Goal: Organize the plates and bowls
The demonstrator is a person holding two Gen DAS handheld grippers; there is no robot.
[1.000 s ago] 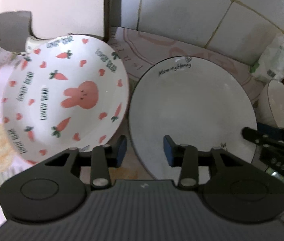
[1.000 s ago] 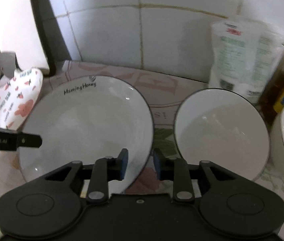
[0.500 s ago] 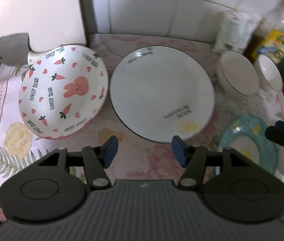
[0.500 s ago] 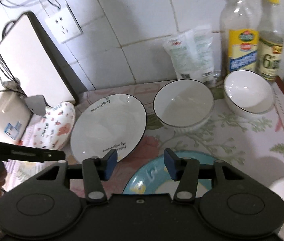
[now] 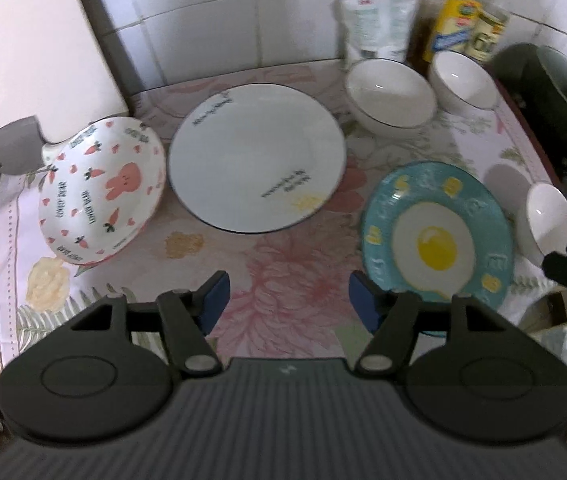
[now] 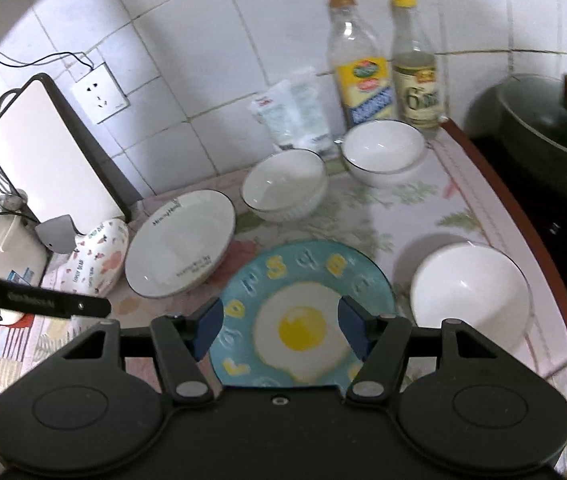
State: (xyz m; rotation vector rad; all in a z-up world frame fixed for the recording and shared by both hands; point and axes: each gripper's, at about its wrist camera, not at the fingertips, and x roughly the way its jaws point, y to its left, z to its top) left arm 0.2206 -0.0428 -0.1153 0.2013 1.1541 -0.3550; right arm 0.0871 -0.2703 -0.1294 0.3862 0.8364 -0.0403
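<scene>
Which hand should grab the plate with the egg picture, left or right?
Probably the right. The right gripper hangs open directly over the egg plate, fingers either side of it. The left gripper is open too, but over bare tablecloth, with the plate off to its right.

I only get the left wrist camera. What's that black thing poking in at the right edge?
Observer: That's the right gripper. Its own camera shows its jaws open above the fried-egg plate, gripping nothing.
Operator: The bottles at the back are cut off for me. What's on top?
Observer: The yellow-labelled bottle has a tan, cork-like cap; the pale-labelled bottle has a yellow one.
Operator: Anything on the wall?
Observer: A white wall socket, with a thin dark cable running to it.
</scene>
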